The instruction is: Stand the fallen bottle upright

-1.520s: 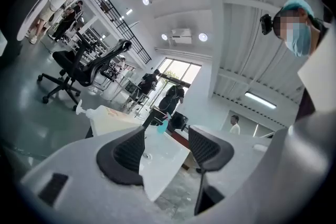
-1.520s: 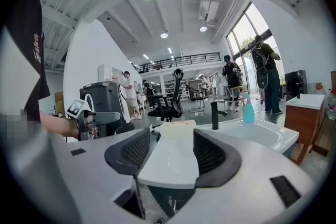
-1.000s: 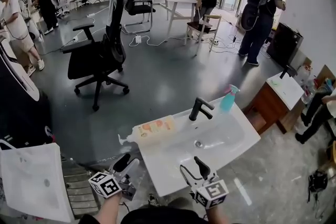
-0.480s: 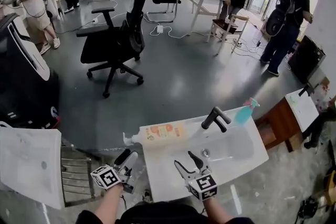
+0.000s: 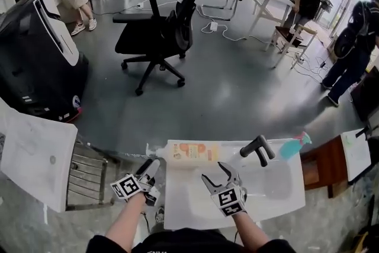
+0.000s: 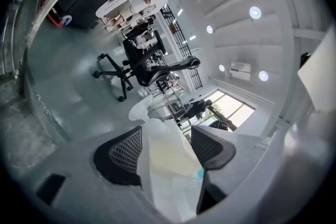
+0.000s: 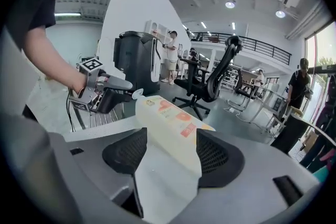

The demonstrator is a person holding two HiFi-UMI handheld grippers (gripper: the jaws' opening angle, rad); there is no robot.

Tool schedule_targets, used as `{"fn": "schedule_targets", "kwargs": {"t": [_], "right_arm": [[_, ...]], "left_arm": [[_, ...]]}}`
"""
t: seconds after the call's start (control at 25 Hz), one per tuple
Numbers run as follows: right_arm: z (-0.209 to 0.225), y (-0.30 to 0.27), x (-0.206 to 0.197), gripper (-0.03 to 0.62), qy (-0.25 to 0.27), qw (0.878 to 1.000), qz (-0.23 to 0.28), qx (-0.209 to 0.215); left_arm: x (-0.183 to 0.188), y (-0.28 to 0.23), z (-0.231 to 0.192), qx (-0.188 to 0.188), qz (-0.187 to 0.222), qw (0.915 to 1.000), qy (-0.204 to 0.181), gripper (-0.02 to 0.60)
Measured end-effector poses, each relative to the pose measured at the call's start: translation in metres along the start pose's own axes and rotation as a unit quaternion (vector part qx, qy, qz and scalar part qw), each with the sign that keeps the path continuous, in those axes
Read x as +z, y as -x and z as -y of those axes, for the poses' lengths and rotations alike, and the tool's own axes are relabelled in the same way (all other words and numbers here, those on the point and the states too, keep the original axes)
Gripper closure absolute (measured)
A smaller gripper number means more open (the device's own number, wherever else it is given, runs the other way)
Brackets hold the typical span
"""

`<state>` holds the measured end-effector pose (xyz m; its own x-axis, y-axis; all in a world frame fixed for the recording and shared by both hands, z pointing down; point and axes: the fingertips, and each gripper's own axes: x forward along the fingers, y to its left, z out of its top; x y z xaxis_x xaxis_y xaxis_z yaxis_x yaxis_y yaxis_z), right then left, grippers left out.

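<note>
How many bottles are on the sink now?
2. A white pump bottle lies on its side at the far left edge of the sink; a teal spray bottle is at its far right corner.

The head view looked steeply down from above the person onto the white sink [image 5: 177, 210]. It was near enough that the left gripper [image 5: 149, 167] and right gripper [image 5: 214, 173] sat at its lower edge, with the grey floor [image 5: 237, 98] and an office chair [image 5: 157, 38] farther up. The left gripper view rode low beside the sink, rolled so the floor stood at its left. It faced along the lying bottle [image 6: 165, 160], very close, toward that same chair. The right gripper view sat low over the sink, faced the bottle at a slant from near, and also took in the left gripper [image 7: 125, 92] and the chair.
</note>
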<state>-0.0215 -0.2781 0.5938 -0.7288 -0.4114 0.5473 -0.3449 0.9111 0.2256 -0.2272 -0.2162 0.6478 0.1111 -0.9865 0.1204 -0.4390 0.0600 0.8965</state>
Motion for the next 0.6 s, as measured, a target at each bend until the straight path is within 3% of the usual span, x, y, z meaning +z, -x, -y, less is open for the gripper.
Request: {"fn": "schedule_targets", "kwargs": {"t": [0.16, 0.36, 0.48, 0.52, 0.56, 0.6], "right_arm": [[0.011, -0.013, -0.010, 0.310, 0.027, 1.000, -0.016, -0.002], [0.018, -0.025, -0.017, 0.310, 0.045, 0.999, -0.020, 0.001], [0.020, -0.031, -0.020, 0.310, 0.042, 0.999, -0.023, 0.001], [0.022, -0.032, -0.020, 0.310, 0.042, 0.999, -0.022, -0.002], [0.023, -0.032, -0.021, 0.310, 0.041, 0.999, -0.022, -0.005], [0.025, -0.032, -0.021, 0.312, 0.040, 0.999, -0.020, -0.008]], "left_arm": [[0.000, -0.008, -0.017, 0.021, 0.018, 0.9990, 0.034, 0.287], [0.019, -0.032, -0.020, -0.023, 0.068, 0.9951, 0.068, 0.287], [0.027, -0.040, -0.030, -0.026, 0.093, 0.9910, 0.093, 0.290], [0.028, -0.042, -0.031, -0.033, 0.097, 0.9903, 0.094, 0.321], [0.029, -0.044, -0.031, -0.038, 0.099, 0.9895, 0.098, 0.391], [0.029, -0.045, -0.031, -0.042, 0.102, 0.9880, 0.108, 0.397]]}}
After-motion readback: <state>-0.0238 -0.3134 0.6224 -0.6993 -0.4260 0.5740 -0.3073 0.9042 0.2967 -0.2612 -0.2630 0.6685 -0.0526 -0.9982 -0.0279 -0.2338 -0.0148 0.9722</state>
